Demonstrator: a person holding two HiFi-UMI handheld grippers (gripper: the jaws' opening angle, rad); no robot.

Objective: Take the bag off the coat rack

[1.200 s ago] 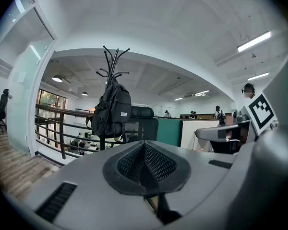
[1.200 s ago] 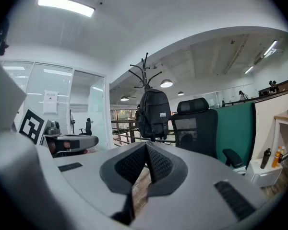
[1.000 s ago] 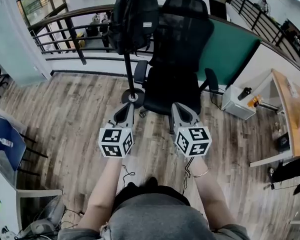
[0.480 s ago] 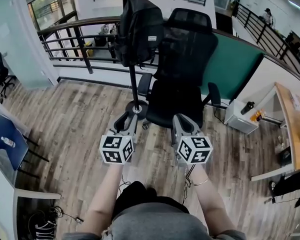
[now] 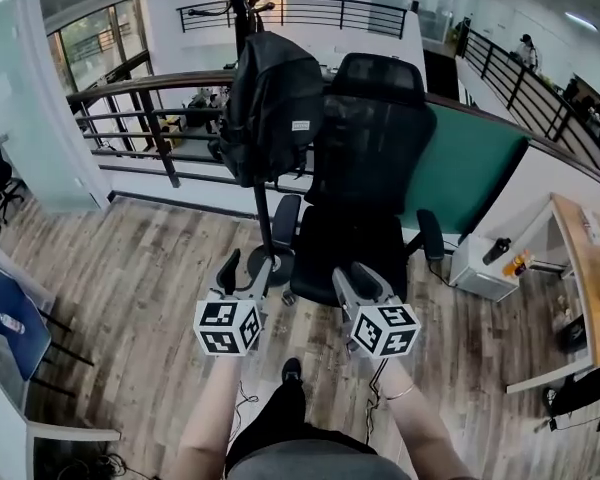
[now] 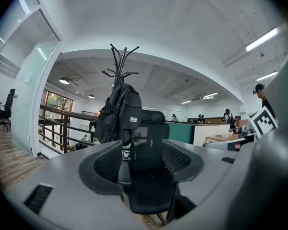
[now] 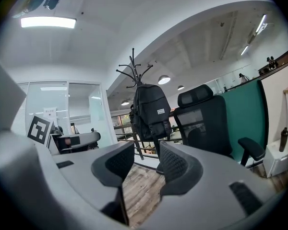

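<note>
A railing (image 5: 130,133) is seen at the left, along the far edge of a wooden floor (image 5: 130,268). The left gripper (image 5: 247,260) is held out over that floor and pointed at the rack (image 5: 242,8). Its jaws are spread wide, having just been opening, and nothing is gripped. In the left gripper view only the distant chair (image 6: 151,176) is framed in the gap of the gripper (image 6: 144,157), with the bag (image 6: 119,114) just left of it.

The bag (image 5: 272,108), black, is hung from the upper part of the rack, well clear of the floor and well apart from both grippers. It is draped against the pole, just left of the back of the chair (image 5: 365,168). The rack's round base is partly hidden behind the left gripper in the head view.

The right gripper (image 5: 355,271) is held beside the left one, in front of the chair's seat. Its jaws are parted less widely, have also just been opening, and are empty. In the right gripper view the gap of the gripper (image 7: 146,164) shows bare floor, with the bag (image 7: 151,109) and rack (image 7: 133,68) seen above it and the chair (image 7: 206,119) to the right.

Further right, a green partition (image 5: 470,158) is set behind the chair, a white cabinet (image 5: 480,263) stands at its foot, and a desk (image 5: 580,258) is placed at the edge.
</note>
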